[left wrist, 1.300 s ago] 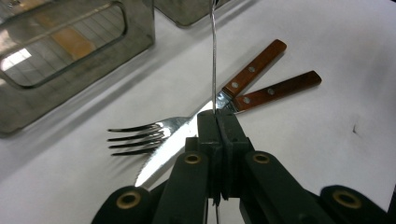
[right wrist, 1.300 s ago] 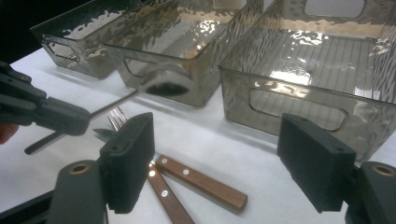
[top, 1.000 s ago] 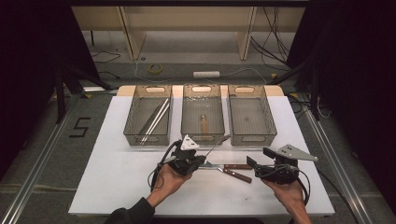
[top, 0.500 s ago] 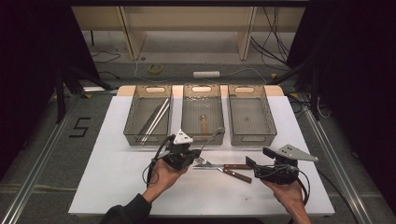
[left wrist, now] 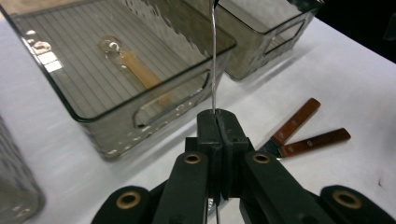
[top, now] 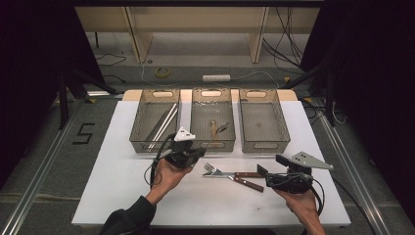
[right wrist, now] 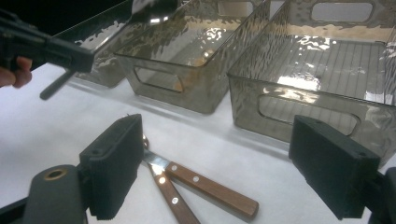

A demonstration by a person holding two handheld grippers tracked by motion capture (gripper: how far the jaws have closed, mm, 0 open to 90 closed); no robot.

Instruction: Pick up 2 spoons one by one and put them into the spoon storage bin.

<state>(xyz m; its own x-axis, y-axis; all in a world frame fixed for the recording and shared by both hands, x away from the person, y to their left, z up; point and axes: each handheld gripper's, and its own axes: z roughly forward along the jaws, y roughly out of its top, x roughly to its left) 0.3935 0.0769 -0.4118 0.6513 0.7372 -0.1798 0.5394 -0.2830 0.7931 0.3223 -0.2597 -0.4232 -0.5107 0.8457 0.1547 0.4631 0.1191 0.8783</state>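
Note:
My left gripper (top: 199, 153) is shut on the thin handle of a metal spoon (top: 221, 129), whose bowl hangs over the front of the middle bin (top: 231, 117). In the left gripper view the jaws (left wrist: 217, 117) are pressed together on the spoon handle (left wrist: 214, 56), seen edge-on. A wooden spoon (left wrist: 135, 65) lies inside that bin. My right gripper (top: 270, 165) is open; its jaws have just been opening, and the pads touch nothing. Just left of it on the table lie a fork (top: 214, 170) and a knife (top: 249, 184), both wooden-handled, seen between the jaws (right wrist: 219, 172).
Three smoked-plastic bins stand in a row at the back of the white table (top: 122, 196). The left bin (top: 142, 128) holds long metal rods, and the right bin (top: 281, 127) looks bare inside. The left gripper (right wrist: 51, 49) shows far off in the right gripper view.
My left gripper has risen and moved left toward the bins, carrying the spoon with it. The right hand has stayed where it was.

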